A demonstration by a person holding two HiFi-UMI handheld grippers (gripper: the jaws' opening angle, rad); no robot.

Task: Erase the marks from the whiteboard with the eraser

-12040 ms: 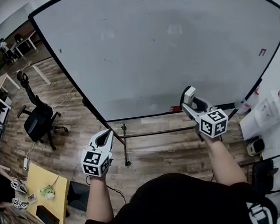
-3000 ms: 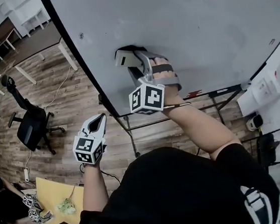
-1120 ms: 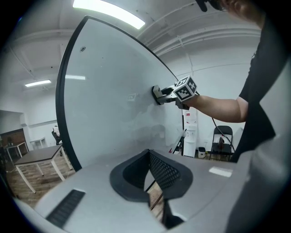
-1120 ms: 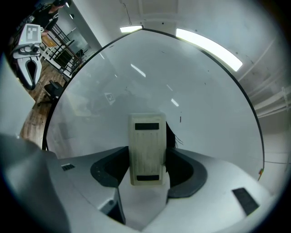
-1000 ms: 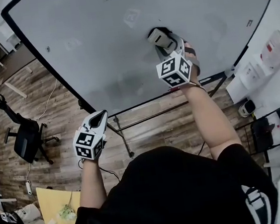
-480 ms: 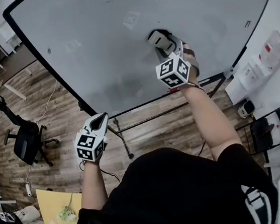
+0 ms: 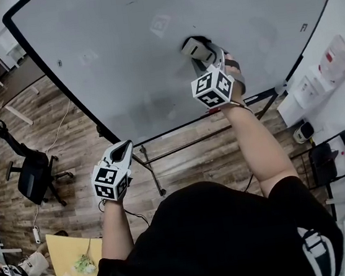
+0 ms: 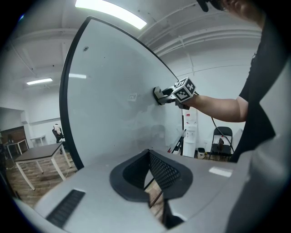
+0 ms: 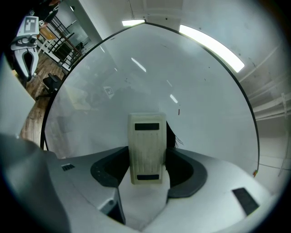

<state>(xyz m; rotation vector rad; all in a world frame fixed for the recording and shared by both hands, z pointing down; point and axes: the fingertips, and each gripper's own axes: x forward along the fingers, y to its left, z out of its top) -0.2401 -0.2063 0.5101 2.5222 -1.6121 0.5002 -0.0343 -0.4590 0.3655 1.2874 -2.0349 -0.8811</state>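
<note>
Eraser [image 9: 146,148], a cream plastic block with two dark slots, is pinched upright between the jaws of the right gripper [image 9: 145,159]. Its far face is pressed against the large white whiteboard with a black frame [image 7: 118,53], right of the board's middle and nearer its lower edge in the head view. Just right of the eraser a small dark scribble [image 9: 175,138] shows on the board, with a short red mark [image 9: 178,111] above it. A faint square outline [image 7: 160,24] sits higher and to the left.

The left gripper [image 7: 123,150] is held low and well apart from the eraser, over the brown wood-plank floor [image 7: 66,135] near the board's lower left corner. Its jaws are pressed together at the tips with nothing between them.

A black office chair [image 7: 30,170] stands on the floor far to the left.
</note>
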